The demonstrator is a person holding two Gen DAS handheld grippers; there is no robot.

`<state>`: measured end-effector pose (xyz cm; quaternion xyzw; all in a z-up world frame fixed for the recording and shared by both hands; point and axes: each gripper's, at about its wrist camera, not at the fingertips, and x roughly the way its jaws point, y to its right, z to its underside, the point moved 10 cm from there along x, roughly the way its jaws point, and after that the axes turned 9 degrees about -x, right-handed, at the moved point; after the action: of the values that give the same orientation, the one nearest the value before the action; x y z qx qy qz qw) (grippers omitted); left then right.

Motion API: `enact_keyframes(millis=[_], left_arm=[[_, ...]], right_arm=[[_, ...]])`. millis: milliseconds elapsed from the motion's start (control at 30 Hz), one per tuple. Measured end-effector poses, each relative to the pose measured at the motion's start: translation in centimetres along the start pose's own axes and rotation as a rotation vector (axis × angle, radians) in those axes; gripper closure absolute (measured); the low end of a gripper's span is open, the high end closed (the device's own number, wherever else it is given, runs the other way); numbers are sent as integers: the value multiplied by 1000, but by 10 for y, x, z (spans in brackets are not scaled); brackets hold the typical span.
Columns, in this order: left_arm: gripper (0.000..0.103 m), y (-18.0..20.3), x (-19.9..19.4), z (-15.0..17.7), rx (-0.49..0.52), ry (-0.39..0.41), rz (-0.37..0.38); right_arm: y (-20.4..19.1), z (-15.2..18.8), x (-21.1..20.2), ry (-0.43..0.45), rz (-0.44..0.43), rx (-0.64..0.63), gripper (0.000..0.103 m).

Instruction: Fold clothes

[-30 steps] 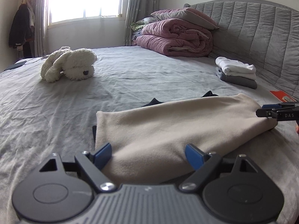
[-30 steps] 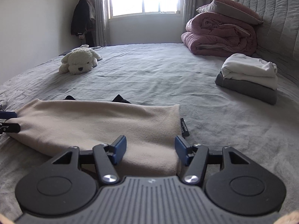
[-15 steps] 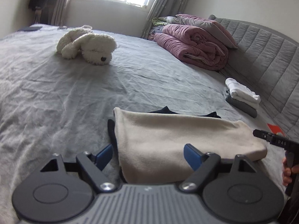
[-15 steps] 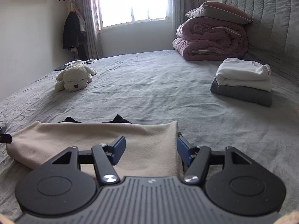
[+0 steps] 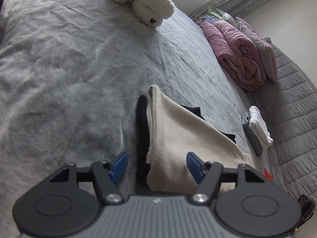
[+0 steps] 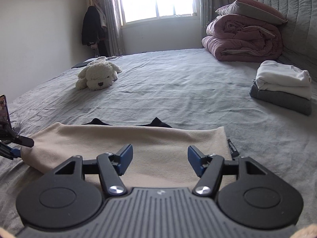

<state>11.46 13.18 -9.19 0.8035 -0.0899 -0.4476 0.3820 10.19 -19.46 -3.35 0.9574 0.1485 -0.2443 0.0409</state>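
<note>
Grey bedsheet (image 6: 178, 83), creased; beige garment (image 6: 148, 146) laid folded at near edge, plush dog (image 6: 98, 76) beyond. Left gripper (image 5: 156, 165) and right gripper (image 6: 159, 159) held spread, nothing grasped.

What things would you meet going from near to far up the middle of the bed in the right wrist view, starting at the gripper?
Right gripper → beige garment → dark garment's two points → bare grey sheet → window.
</note>
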Motion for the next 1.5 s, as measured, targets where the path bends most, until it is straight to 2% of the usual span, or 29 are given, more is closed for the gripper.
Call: enact_keyframes(millis=[200, 500, 533, 600, 700, 767, 967, 1100, 1233, 1267, 1367, 1500], left_arm=[[40, 7, 13, -1, -30, -3, 20], [66, 11, 18, -3, -48, 22, 4], [68, 12, 16, -3, -50, 27, 9], [70, 17, 11, -4, -52, 40, 21], [73, 27, 2, -5, -46, 67, 40], [74, 37, -5, -6, -40, 89, 54], [80, 75, -22, -6, -27, 127, 93], [81, 103, -25, 0, 28, 156, 88], [81, 126, -23, 4, 64, 171, 72], [81, 130, -23, 5, 74, 171, 68], [81, 146, -20, 10, 101, 165, 67], [82, 171, -11, 22, 138, 141, 85]], right_arm=[[-20, -6, 5, 2, -52, -2, 38], [-46, -11, 16, -15, -148, 31, 39], [-49, -12, 17, -17, -158, 34, 42], [-54, -11, 20, -35, -189, 44, 65], [-61, -10, 24, -63, -228, 50, 75], [-66, -9, 27, -85, -246, 40, 79], [-78, 16, 49, -226, -264, -18, 83], [-82, 17, 48, -255, -249, -56, 83], [-72, 14, 42, -237, -300, 33, 76], [-68, 12, 40, -242, -317, 70, 71], [-52, 4, 31, -228, -342, 184, 48], [-20, -3, 21, -204, -344, 361, 46]])
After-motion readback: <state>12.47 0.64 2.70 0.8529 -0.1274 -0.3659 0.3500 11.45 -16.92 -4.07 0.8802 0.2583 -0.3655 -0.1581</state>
